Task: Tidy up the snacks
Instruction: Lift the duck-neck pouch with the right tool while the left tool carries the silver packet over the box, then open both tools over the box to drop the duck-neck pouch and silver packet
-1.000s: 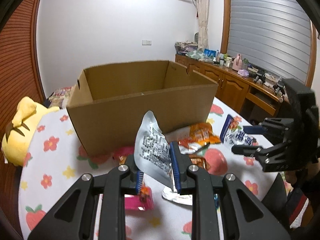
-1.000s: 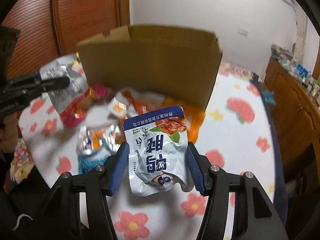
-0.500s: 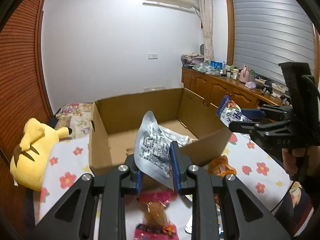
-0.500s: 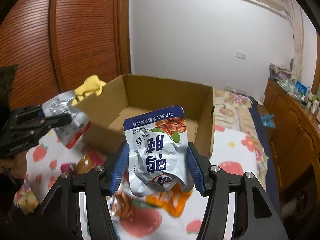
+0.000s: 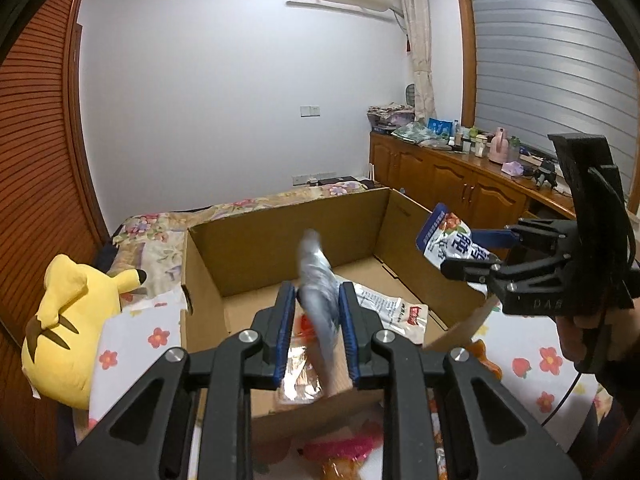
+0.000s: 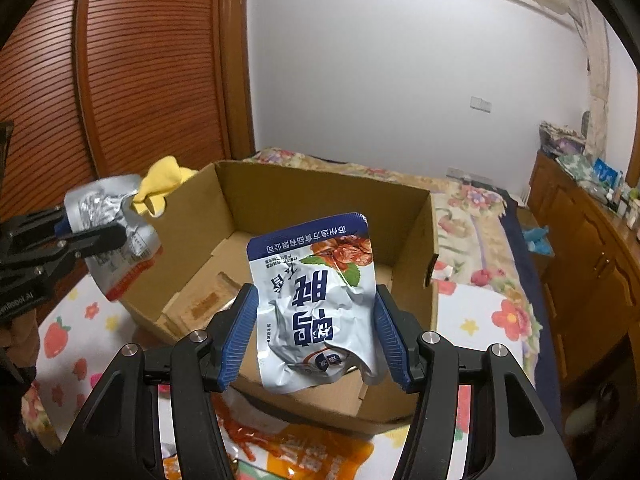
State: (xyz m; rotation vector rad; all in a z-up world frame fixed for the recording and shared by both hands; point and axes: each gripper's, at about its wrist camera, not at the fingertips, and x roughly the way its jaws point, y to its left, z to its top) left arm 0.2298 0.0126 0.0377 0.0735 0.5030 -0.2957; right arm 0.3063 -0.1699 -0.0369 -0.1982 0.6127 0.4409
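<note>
Flowered table (image 6: 472, 320): cardboard box (image 6: 404, 216) open-topped; left gripper (image 5: 316, 330) clamps silver pouch (image 5: 320, 280), right gripper (image 6: 316, 336) clamps blue-white pouch (image 6: 316, 300), both above rim.

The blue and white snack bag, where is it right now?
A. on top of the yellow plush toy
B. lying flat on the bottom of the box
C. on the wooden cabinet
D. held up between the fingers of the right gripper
D. The blue and white snack bag sits pinched between the blue fingers of the right gripper, held up in the air in front of the open cardboard box, not lying inside it.
</note>
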